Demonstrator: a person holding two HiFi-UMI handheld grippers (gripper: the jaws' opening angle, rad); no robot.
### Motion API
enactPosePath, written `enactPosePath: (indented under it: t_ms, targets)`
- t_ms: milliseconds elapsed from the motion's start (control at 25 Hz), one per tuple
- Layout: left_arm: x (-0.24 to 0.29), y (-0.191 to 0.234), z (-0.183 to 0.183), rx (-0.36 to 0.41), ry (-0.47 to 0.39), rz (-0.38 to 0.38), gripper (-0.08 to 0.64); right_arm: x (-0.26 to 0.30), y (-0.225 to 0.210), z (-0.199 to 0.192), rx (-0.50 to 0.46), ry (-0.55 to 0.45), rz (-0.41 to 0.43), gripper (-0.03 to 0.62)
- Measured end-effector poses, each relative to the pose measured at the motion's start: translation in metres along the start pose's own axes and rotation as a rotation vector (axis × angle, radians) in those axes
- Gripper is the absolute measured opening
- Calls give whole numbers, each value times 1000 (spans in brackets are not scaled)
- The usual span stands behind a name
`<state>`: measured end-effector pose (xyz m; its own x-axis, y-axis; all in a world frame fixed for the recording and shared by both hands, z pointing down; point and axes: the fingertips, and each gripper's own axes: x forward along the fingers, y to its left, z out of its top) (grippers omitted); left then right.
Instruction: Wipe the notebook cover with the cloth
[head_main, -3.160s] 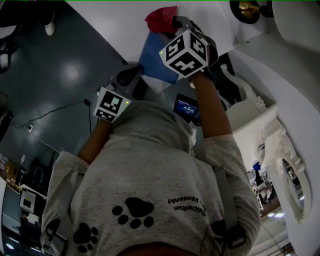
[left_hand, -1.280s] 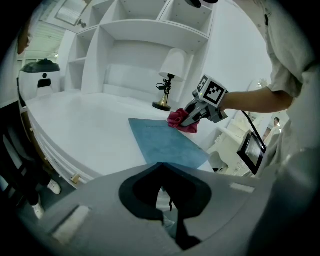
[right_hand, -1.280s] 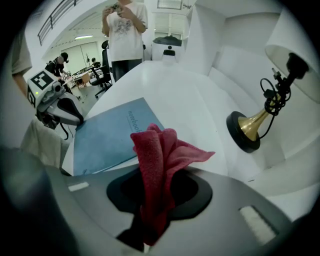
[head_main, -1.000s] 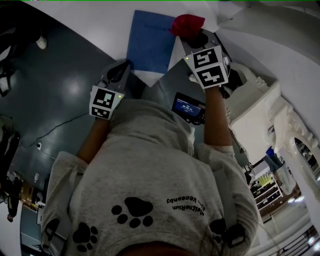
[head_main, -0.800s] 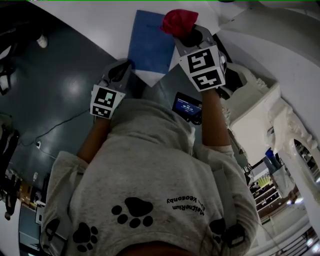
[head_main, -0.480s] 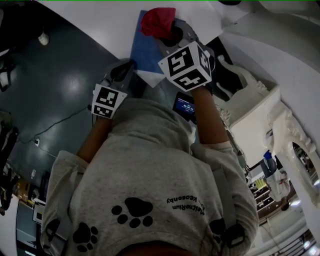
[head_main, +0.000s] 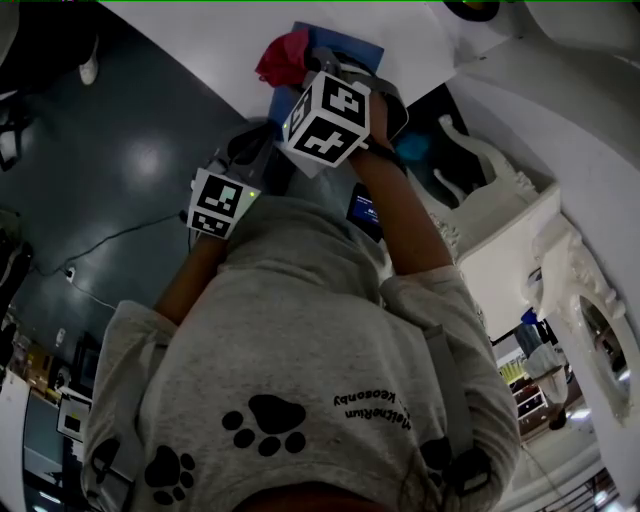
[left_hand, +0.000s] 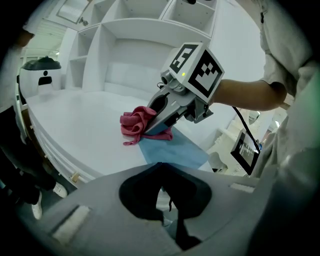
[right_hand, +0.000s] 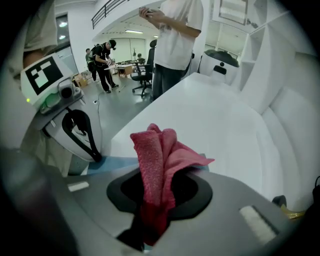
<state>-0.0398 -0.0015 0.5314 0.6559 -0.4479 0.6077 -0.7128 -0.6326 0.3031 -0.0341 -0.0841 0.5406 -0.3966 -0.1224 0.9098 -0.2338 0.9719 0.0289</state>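
Cloth (right_hand: 155, 150) in right gripper's (right_hand: 152, 205) fingers overlaps notebook (left_hand: 175, 152) edge, bare table (left_hand: 85, 125) beyond; left gripper's (left_hand: 166, 216) fingers closed.

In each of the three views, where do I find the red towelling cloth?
Head view: the red towelling cloth at top centre.
Left gripper view: the cloth just left of centre.
Right gripper view: the cloth at bottom centre, upright.
Shared landmark: the flat blue notebook, touching the cloth.

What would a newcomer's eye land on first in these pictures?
The red cloth clamped in the right gripper stands out, lying over the blue notebook at its far corner on the white table. Next come that gripper's black-and-white marker cube and the left gripper touching the notebook's near end.
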Motion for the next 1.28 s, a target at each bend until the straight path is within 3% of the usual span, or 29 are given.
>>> enactPosePath:
  t_ms: [280, 1000, 1280]
  targets:
    - [2, -4, 0, -1, 2, 3, -5, -1, -1, -4, 94, 2, 114, 97]
    - [1, 1, -2, 1, 35, 38, -4, 2, -1, -2, 67, -23, 43, 97]
    - [-2, 0, -3, -11, 32, 37, -3, -7, 0, -25, 90, 29, 33, 97]
